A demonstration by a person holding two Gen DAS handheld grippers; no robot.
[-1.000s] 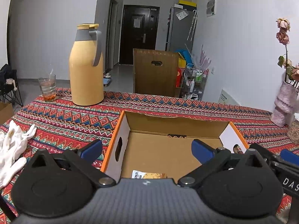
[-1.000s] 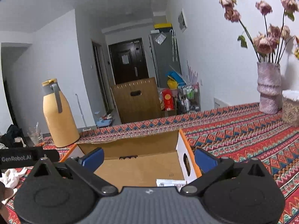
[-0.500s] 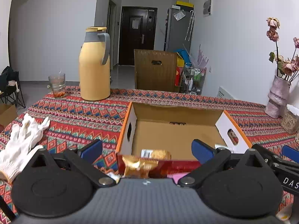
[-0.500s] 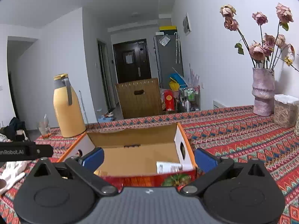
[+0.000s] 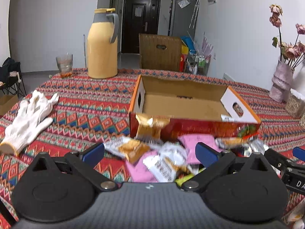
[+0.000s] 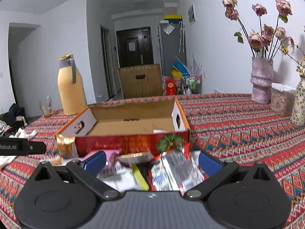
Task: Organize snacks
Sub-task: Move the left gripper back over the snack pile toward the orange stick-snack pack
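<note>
An open cardboard box [image 5: 183, 103] with a red front and orange rim stands on the patterned tablecloth; it also shows in the right wrist view [image 6: 133, 122]. A white packet lies inside it at the right [image 5: 227, 118]. Several snack packets [image 5: 160, 158] lie in a loose pile before the box, among them a gold packet [image 5: 150, 126] leaning on the box front and pink packets [image 5: 196, 142]. The pile shows in the right wrist view too [image 6: 152, 169]. My left gripper [image 5: 150, 152] is open and empty over the pile. My right gripper [image 6: 152, 159] is open and empty over the pile.
A yellow thermos jug [image 5: 102, 43] and a glass [image 5: 64, 64] stand at the back left. A white glove [image 5: 30, 118] lies at the left. A pink vase with dried roses [image 6: 262, 80], a jar [image 6: 282, 98] and a patterned vase [image 6: 300, 103] stand at the right.
Both grippers have pulled back from over the box toward the table's near side, bringing the snack pile into view. Both stay open.
</note>
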